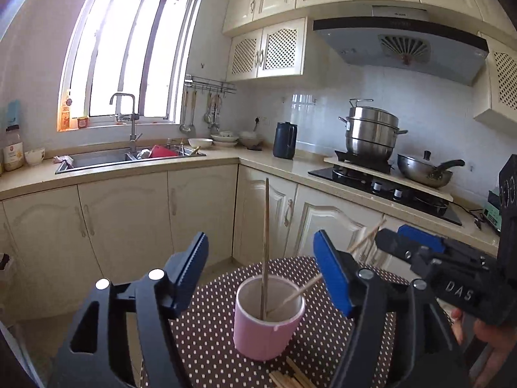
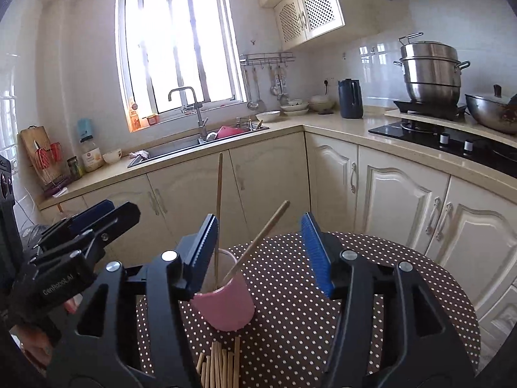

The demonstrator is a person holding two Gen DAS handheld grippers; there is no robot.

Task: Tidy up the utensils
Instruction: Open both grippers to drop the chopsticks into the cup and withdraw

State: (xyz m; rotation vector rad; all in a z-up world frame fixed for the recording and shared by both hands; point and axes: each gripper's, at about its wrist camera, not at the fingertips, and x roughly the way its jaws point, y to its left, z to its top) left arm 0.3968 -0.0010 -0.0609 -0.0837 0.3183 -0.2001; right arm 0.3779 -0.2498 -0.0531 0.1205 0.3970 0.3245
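A pink cup (image 1: 267, 318) stands on a round brown polka-dot table (image 1: 206, 339). Two wooden chopsticks stand in it: one upright (image 1: 265, 242), one leaning right (image 1: 300, 292). My left gripper (image 1: 260, 274) is open and empty, its jaws either side of the cup, above it. In the right wrist view the cup (image 2: 224, 304) sits low between my right gripper's (image 2: 258, 252) open, empty jaws, with the upright chopstick (image 2: 219, 207) and the leaning one (image 2: 258, 241). Loose chopsticks (image 2: 219, 368) lie on the table in front of the cup, also in the left wrist view (image 1: 290, 378).
The right gripper (image 1: 429, 255) shows at the right of the left wrist view; the left gripper (image 2: 74, 242) at the left of the right wrist view. Beyond the table are cream cabinets (image 1: 129, 220), a sink (image 1: 129, 156) and a stove (image 1: 387, 184) with pots.
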